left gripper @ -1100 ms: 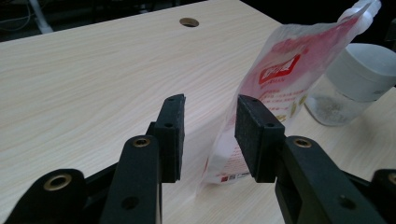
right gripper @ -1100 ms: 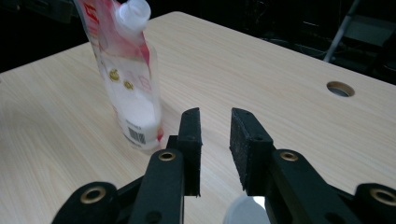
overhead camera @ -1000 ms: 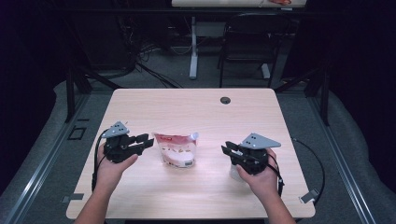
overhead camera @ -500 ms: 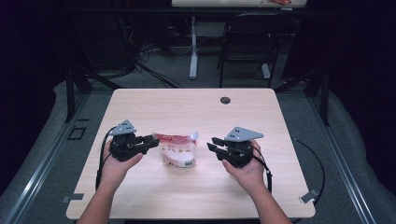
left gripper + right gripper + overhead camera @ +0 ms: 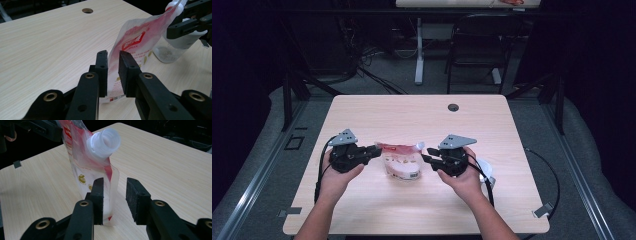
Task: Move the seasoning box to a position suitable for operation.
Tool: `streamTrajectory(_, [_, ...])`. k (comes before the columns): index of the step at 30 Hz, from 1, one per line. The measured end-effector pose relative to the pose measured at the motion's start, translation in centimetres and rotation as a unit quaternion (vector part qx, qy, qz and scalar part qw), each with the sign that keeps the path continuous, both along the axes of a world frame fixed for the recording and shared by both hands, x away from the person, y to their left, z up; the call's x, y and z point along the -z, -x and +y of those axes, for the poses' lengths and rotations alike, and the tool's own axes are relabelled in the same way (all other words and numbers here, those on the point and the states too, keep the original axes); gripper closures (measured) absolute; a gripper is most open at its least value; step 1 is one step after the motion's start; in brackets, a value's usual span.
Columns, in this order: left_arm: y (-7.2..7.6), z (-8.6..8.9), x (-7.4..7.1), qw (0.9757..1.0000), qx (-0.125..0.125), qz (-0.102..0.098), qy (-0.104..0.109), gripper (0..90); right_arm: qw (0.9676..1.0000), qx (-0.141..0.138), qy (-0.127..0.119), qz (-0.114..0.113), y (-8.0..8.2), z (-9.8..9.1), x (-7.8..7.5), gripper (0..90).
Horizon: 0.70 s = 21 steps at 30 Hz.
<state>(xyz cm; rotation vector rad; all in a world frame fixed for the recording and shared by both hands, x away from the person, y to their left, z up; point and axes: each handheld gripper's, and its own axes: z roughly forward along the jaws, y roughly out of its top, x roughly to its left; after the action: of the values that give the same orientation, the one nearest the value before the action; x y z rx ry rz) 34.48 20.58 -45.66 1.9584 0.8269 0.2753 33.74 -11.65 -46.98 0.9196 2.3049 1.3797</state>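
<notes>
Two grippers at spout pouch, left jaws closing on its edge, right jaws opening, released.

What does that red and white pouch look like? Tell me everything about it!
The pouch is soft, clear plastic with red print, small pictures and a white screw spout on top, with no cap on it. It stands upright in the middle of the table. The left gripper has just been closing its jaws around one side edge. The right gripper has just been opening; the other edge sits between its jaws, beside one pad.
</notes>
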Motion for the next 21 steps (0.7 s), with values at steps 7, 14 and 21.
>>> streamTrajectory(7, [0.03,-0.04,0.03,1.0000,0.002,-0.002,-0.002,79.0,1.0000,-0.001,-0.001,0.005,-0.30,0.41,0.32,68.5])
streamTrajectory(14, [0.05,-0.10,0.04,1.0000,0.001,-0.001,-0.001,80.8,0.9999,-0.006,-0.008,0.004,-0.31,0.58,0.32,73.6])
streamTrajectory(21, [0.16,-0.17,0.01,0.9999,0.002,-0.007,-0.009,85.5,1.0000,0.000,0.000,-0.003,-0.19,0.70,0.31,80.5])
